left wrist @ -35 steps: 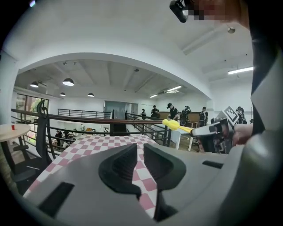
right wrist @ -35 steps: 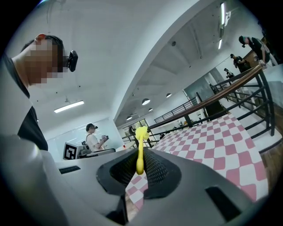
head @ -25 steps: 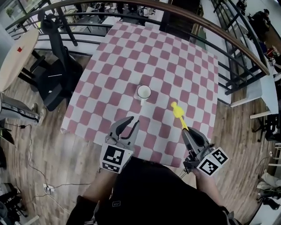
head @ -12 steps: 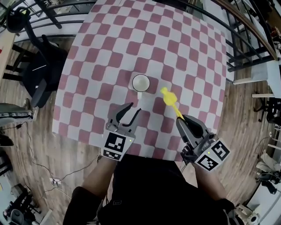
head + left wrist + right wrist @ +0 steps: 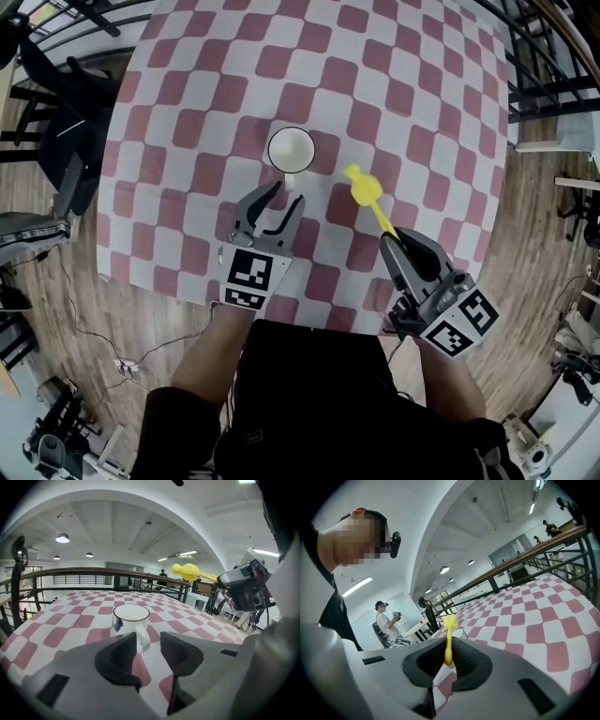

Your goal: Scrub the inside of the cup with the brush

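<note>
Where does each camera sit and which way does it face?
Head view: on the head, steeply down at table, cup, forearms, torso.
Left gripper view: on left hand-held gripper, along its opening, empty jaws toward cup.
Right gripper view: on right hand-held gripper, along jaws shut on brush; shoulder shows.
Shared: cup, brush in head and left gripper views.

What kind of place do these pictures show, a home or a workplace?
Probably a large workplace hall, not a home: a long railing runs beside the checked table, round lamps light a high white ceiling, and a black office chair stands on the wooden floor.
</note>
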Demonstrator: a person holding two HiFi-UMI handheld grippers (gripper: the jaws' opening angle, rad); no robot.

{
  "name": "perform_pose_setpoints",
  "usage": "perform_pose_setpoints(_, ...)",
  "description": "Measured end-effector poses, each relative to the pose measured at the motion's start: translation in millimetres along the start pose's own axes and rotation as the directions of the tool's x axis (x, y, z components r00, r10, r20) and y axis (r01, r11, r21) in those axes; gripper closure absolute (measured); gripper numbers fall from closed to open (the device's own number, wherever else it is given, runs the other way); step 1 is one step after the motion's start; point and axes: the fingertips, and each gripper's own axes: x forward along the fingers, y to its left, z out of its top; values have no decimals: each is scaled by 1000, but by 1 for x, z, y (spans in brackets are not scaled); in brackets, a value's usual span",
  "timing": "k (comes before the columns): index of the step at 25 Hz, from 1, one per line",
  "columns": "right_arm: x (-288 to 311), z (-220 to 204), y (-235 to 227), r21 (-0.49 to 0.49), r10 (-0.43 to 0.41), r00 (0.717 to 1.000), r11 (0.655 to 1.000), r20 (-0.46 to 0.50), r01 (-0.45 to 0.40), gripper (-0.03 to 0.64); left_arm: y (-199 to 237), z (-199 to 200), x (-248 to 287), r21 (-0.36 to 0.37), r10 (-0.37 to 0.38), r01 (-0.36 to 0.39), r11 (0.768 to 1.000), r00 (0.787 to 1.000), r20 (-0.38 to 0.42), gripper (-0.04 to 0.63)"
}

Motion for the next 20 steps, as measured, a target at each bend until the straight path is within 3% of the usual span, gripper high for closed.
perform_pose_setpoints(5,-5,-8,-4,9,3,1000,1000,-9,-3,574,8,-9,21,-44,20,-19,999,1000,13,445)
perform_pose_setpoints(8,-14,-10,-4,11,4,1000,1000,-17,-4,574,6,-9,25,-15,46,-46,999,999,17,491)
perform_pose_setpoints(13,-23,-8,-4,2,4,1000,1000,-26,-4,574,4,-9,26,8,77,-77,997,997,16,505)
perform_pose_setpoints(17,-24,-6,-2,-8,11,999,1000,-33,-11,574,-3,-8,30,31,36,-38,999,998,59,505)
perform_pose_setpoints(20,-24,-6,-2,-14,12,999,1000,-41,-13,574,-7,-13,37,52,-1,-1,999,999,45,504)
